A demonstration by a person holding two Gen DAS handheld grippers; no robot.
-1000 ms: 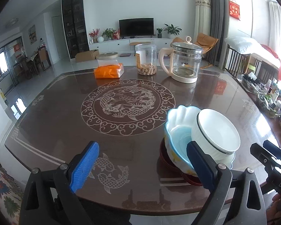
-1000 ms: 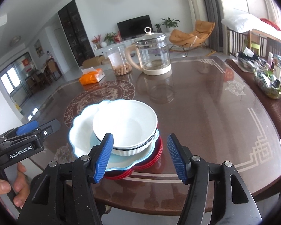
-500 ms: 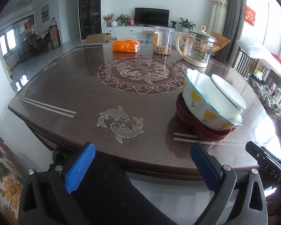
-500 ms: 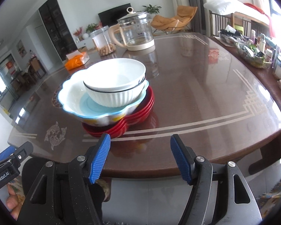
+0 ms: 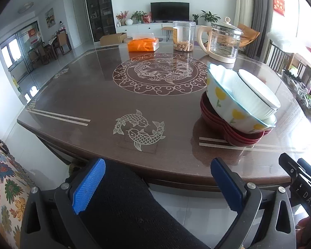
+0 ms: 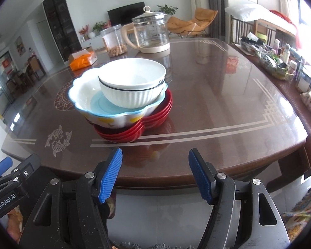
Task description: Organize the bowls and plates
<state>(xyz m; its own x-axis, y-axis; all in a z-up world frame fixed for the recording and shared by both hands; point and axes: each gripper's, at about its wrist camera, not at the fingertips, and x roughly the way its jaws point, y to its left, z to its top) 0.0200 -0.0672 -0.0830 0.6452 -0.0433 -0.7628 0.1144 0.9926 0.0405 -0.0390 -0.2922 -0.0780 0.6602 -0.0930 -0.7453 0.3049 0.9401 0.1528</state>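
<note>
Your right gripper [image 6: 155, 174] is released, blue pads spread wide with only the table edge and floor showing between them. Your left gripper [image 5: 157, 186] is spread wide too, nothing gripped — a black-clad leg [image 5: 130, 211] sits under the gap. Both hang off the near edge of the glossy brown table with pale fish and dragon inlay [image 6: 228, 112].

The task's stack stands on the table near that edge, apart from both grippers:
- bottom: nested red lobed plates [image 6: 134, 132]
- on them: scalloped bowl, blue inside, white outside with yellow flowers [image 6: 87, 95]
- inside that, leaning toward its right rim: white ribbed bowl with a dark rim line [image 6: 132, 83] — nothing in it

Far side of the table:
- orange tissue pack [image 5: 143, 44], white tissue poking out the top
- clear plastic jar [image 5: 184, 35], a shallow layer of tan peanut-like pieces at the bottom
- glass kettle with cream handle and base [image 5: 222, 41], lid on, looks empty
</note>
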